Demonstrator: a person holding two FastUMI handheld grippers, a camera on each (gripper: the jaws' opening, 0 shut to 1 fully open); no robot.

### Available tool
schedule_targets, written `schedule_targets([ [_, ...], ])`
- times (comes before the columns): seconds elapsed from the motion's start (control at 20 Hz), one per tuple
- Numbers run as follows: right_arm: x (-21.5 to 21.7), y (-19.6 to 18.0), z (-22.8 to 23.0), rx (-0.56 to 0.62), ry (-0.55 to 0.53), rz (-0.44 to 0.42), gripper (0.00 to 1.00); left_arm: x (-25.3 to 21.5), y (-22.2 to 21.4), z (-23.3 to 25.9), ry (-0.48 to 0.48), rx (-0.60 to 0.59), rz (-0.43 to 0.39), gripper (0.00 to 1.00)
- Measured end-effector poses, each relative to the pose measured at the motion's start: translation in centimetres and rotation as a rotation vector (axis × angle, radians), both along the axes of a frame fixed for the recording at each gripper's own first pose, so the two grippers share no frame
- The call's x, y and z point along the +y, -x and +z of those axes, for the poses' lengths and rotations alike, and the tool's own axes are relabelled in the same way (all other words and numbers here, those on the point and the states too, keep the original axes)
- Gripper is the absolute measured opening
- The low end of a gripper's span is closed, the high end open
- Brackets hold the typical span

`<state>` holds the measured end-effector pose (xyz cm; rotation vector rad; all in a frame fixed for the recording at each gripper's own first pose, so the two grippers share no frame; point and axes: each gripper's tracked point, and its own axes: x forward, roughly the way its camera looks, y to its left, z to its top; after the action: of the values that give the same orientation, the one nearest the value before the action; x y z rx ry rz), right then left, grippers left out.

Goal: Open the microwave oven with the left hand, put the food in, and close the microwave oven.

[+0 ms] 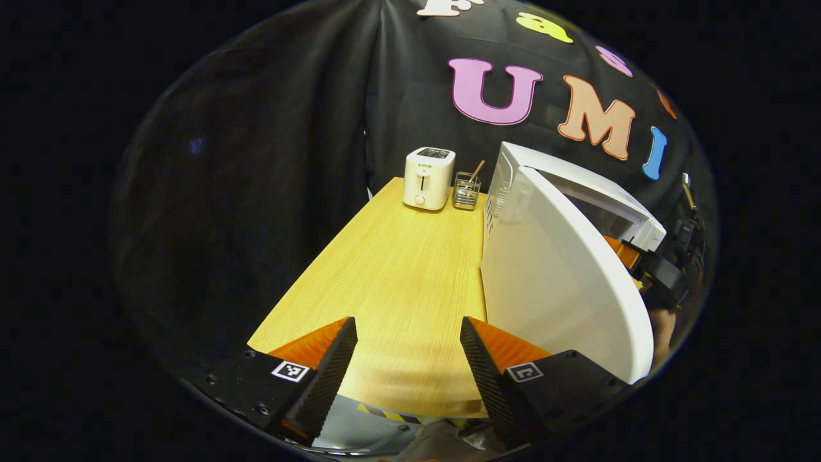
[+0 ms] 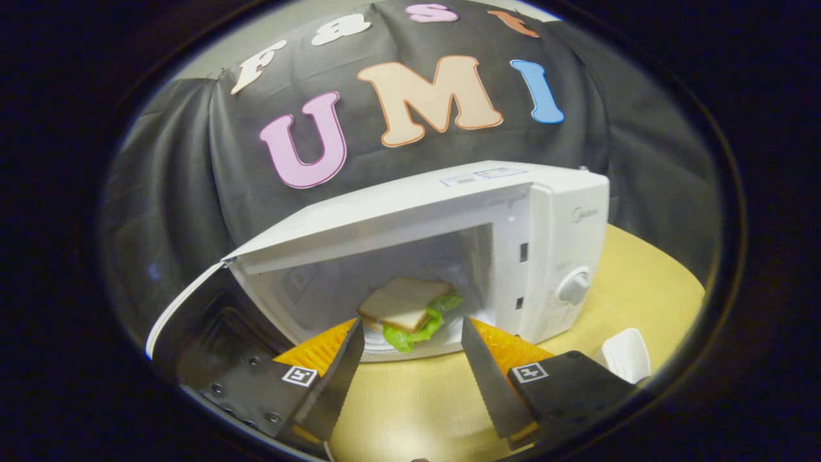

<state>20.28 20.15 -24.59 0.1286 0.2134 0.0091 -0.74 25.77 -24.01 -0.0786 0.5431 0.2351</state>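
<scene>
A wooden counter point(image 1: 397, 269) is seen carrying a white microwave oven point(image 2: 449, 212) toward its right side in the left gripper view. The microwave door point(image 1: 558, 289) is swung wide open, its edge reaching toward the counter's near edge. Inside the open cavity, a sandwich point(image 2: 407, 308) with green lettuce is seen lying on the floor of the oven, near the front opening. At the counter's far edge, a white toaster point(image 1: 428, 178) is placed just beside a small wire holder point(image 1: 466, 190). A white dish point(image 2: 625, 353) is seen near the counter's right edge. The left gripper point(image 1: 408, 359) is held above the counter's near edge, jaws apart and empty. The right gripper point(image 2: 412, 362) is held before the oven opening, jaws apart, clear of the sandwich.
</scene>
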Motion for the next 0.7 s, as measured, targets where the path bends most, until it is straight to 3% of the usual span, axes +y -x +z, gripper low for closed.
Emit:
schedule_targets([
  [0.15,-2.0,3.3,0.0,0.045,0.021,-0.021,0.94,-0.8,0.1,0.1,0.006,0.001,-0.027,0.92],
  [0.25,-3.0,5.6,-0.1,0.075,0.010,-0.032,0.89,-1.4,0.4,0.1,0.007,0.004,-0.042,0.83],
  [0.35,-3.4,7.8,0.1,0.097,-0.003,-0.031,0.94,-1.8,0.6,0.3,-0.008,0.001,-0.061,0.71],
  [0.45,-3.6,9.6,0.7,0.105,-0.003,-0.022,0.94,-2.6,0.7,0.3,-0.017,0.005,-0.084,0.57],
  [0.5,-3.7,10.5,1.1,0.102,0.000,-0.019,0.89,-2.9,0.9,0.3,-0.021,0.011,-0.097,0.41],
  [0.55,-3.8,11.3,1.6,0.098,0.005,-0.015,0.89,-3.1,1.1,0.2,-0.029,0.020,-0.102,0.35],
  [0.65,-4.3,12.9,2.2,0.095,0.014,-0.010,0.94,-2.7,1.4,-0.2,-0.044,0.032,-0.082,0.07],
  [0.7,-4.4,13.4,2.5,0.089,0.021,-0.005,0.94,-3.2,1.4,-0.4,-0.037,0.037,-0.090,0.01],
])
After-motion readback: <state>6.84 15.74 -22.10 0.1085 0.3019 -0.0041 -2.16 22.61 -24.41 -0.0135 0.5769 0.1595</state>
